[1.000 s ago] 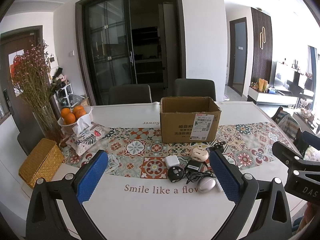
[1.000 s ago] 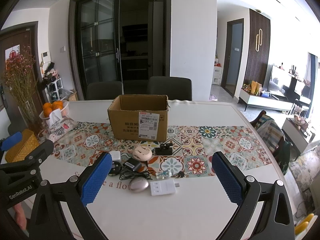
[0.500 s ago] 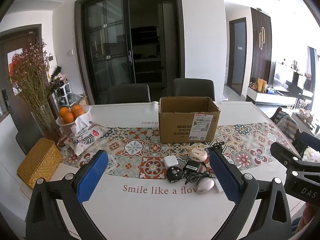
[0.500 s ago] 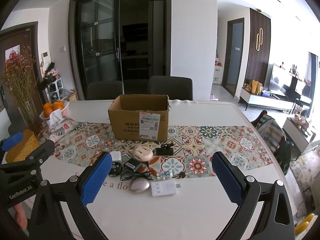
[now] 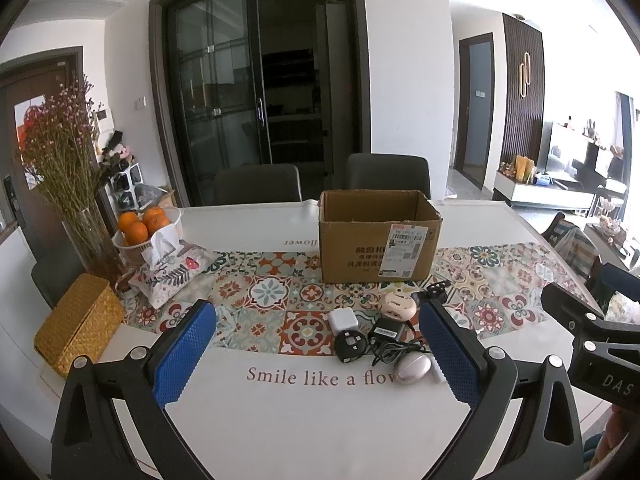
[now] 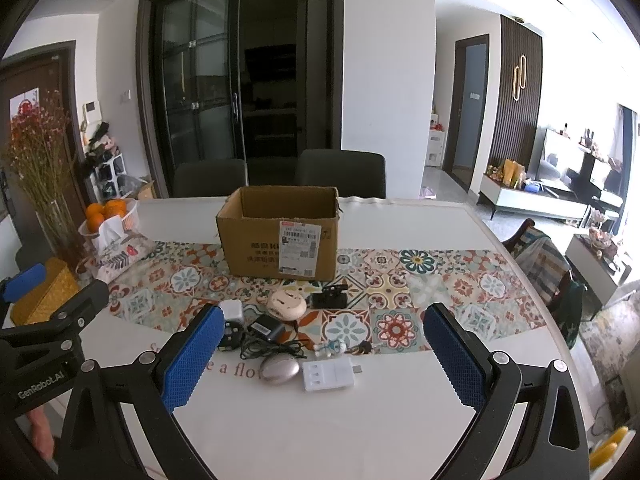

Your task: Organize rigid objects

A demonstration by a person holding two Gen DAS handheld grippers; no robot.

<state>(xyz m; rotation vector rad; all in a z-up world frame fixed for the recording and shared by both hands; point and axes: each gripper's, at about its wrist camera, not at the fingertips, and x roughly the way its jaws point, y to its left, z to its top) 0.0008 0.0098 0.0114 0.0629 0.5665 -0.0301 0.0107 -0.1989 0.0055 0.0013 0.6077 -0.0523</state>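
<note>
An open cardboard box (image 5: 378, 236) (image 6: 282, 236) stands on the patterned runner. In front of it lies a cluster of small items: a white cube charger (image 5: 343, 319), a round black plug (image 5: 349, 345), a black adapter with cable (image 6: 266, 328), a beige round case (image 6: 286, 304), a silver mouse (image 6: 279, 370), a white flat adapter (image 6: 329, 373) and a small black device (image 6: 329, 298). My left gripper (image 5: 316, 350) and right gripper (image 6: 324, 354) are both open and empty, held above the table's near side, short of the cluster.
A woven yellow box (image 5: 78, 322), a tissue pouch (image 5: 172, 270), a basket of oranges (image 5: 142, 224) and a vase of dried flowers (image 5: 60, 168) stand at the left. Two chairs (image 5: 388, 174) are behind the table. The table's right edge (image 6: 532, 300) curves away.
Both views have shifted only slightly; the box and cluster sit marginally lower and nearer. Both grippers stay open and nothing on the table has moved.
</note>
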